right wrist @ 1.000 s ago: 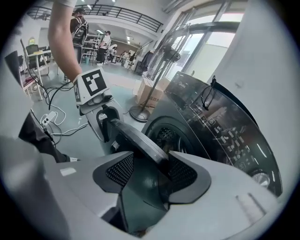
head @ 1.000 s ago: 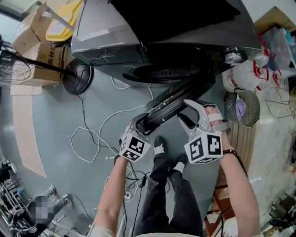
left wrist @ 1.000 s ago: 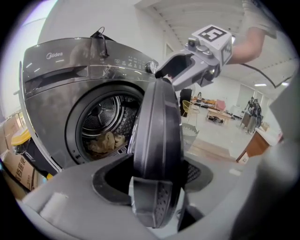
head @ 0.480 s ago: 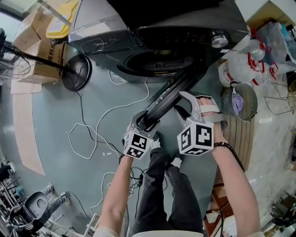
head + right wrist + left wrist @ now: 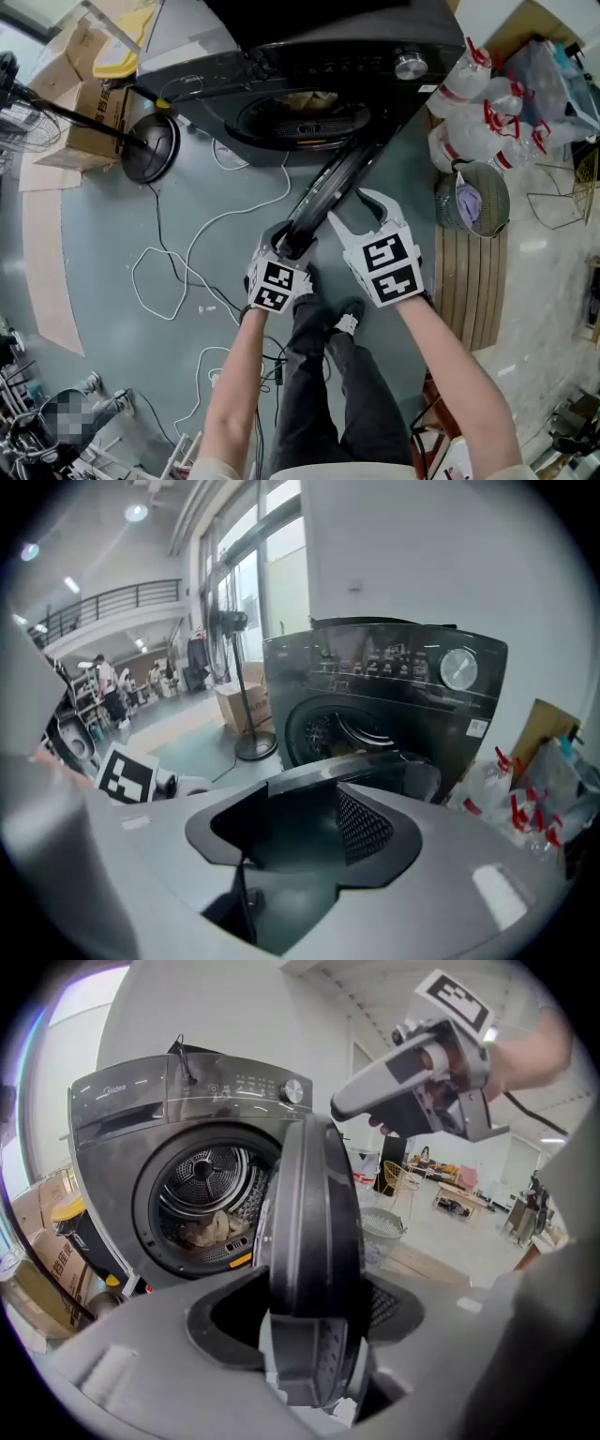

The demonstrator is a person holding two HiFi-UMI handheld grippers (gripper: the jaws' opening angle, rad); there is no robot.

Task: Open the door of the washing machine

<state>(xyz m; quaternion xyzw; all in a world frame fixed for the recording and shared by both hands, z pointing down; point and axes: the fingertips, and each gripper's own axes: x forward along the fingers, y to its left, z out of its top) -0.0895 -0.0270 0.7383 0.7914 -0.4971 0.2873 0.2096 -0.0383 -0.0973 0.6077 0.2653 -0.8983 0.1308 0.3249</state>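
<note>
The dark grey washing machine (image 5: pixel 309 75) stands at the top of the head view. Its round door (image 5: pixel 328 183) is swung out towards me, leaving the drum (image 5: pixel 211 1194) and the laundry in it exposed. My left gripper (image 5: pixel 284 244) is shut on the door's free rim. In the left gripper view that rim (image 5: pixel 314 1241) stands edge-on between the jaws. My right gripper (image 5: pixel 354 211) hangs just right of the door, open and holding nothing. In the right gripper view the door (image 5: pixel 375 766) lies across, beyond the jaws. The right gripper (image 5: pixel 412 1082) also shows at the upper right of the left gripper view.
A fan's round base (image 5: pixel 150 150) and cardboard boxes (image 5: pixel 84 103) stand left of the machine. White cables (image 5: pixel 206 244) trail over the floor. Plastic jugs (image 5: pixel 469 112), a mesh basket (image 5: pixel 472 199) and a wooden slat mat (image 5: pixel 473 281) are on the right. My feet (image 5: pixel 323 309) are below the grippers.
The door has swung wider from the machine with my left gripper still clamped on its rim. My right gripper has rolled and shifted left, staying beside the door.
</note>
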